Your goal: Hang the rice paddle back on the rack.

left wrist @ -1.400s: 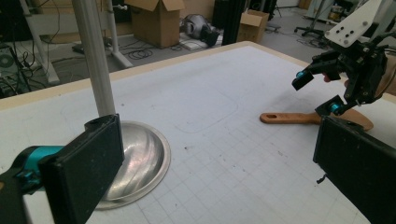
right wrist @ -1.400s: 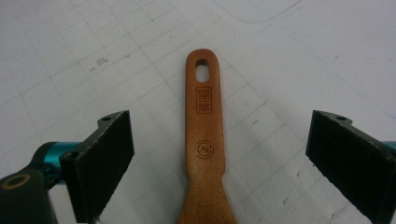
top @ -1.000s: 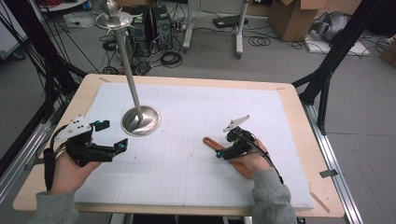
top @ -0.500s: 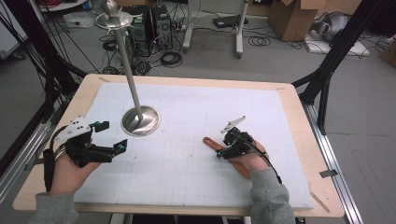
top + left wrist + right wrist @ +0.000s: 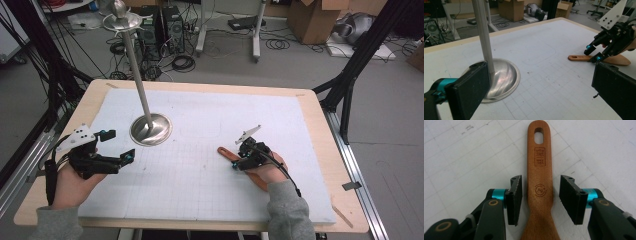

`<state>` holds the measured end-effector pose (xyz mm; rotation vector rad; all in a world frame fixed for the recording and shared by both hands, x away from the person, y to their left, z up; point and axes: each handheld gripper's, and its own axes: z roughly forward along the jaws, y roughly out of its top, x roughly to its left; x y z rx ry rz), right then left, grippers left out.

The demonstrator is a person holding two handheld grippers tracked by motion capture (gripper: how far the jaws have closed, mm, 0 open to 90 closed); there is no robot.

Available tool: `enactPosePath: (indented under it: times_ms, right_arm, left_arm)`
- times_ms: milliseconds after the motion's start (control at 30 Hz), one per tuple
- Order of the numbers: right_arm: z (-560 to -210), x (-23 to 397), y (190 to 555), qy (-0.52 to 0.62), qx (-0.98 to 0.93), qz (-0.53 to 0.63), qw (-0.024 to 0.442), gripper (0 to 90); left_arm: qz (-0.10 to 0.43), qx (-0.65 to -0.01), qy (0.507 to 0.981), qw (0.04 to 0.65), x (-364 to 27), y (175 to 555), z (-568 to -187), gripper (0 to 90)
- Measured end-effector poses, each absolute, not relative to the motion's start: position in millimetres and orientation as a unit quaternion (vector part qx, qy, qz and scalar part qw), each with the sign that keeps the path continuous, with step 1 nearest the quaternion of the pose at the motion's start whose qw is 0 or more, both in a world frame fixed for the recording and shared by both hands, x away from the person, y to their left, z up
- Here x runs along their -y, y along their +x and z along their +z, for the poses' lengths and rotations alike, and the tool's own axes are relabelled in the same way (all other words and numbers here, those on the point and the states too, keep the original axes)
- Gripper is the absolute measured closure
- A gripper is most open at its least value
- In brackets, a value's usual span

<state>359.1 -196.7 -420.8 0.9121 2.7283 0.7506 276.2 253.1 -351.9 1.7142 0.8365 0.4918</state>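
Note:
A wooden spatula (image 5: 226, 152) lies flat on the white mat, with its holed handle end pointing left in the high view. My right gripper (image 5: 241, 161) hangs low over it. In the right gripper view the handle (image 5: 540, 157) runs between the two black pads (image 5: 514, 197), a narrow gap on each side, so my right gripper (image 5: 540, 195) is open and straddles it. The blade goes under the hand. My left gripper (image 5: 119, 145) is wide open at the table's left, empty, just in front of the metal stand's base (image 5: 150, 129).
The stand's thin pole (image 5: 134, 65) rises from a round steel base (image 5: 504, 77) to a small dish on top. The white gridded mat (image 5: 200, 200) covers a wooden table. Beyond the table lie floor cables, frame legs and cardboard boxes (image 5: 315, 20).
My right gripper has settled slightly lower and closer around the spatula handle. The left gripper has stayed about where it was.

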Motion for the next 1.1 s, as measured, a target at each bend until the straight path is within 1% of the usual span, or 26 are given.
enactPosePath:
  times_ms: [200, 300, 400, 900, 1100]
  right_arm:
    - [-421.1, 196.8, 358.6, 0.308, -0.913, 0.254, 0.083, 56.6]
    - [-421.0, 197.5, 357.6, 0.309, -0.913, 0.255, 0.081, 61.1]
    - [-421.1, 198.2, 356.9, 0.307, -0.913, 0.256, 0.083, 63.6]
    - [-420.6, 198.0, 355.5, 0.301, -0.914, 0.255, 0.093, 64.6]
    - [-415.0, 202.5, 354.3, 0.305, -0.907, 0.273, 0.097, 64.6]
  left_arm:
    - [0.206, -0.355, 0.725, 0.553, -252.1, 277.2, -352.9, 2.4]
    - [0.206, -0.353, 0.726, 0.553, -251.9, 277.7, -352.6, 2.4]
    - [0.206, -0.353, 0.726, 0.553, -251.2, 278.4, -352.7, 2.4]
    - [0.202, -0.351, 0.728, 0.553, -249.5, 280.5, -353.5, 2.4]
    - [0.202, -0.352, 0.729, 0.552, -249.2, 281.5, -354.3, 2.3]
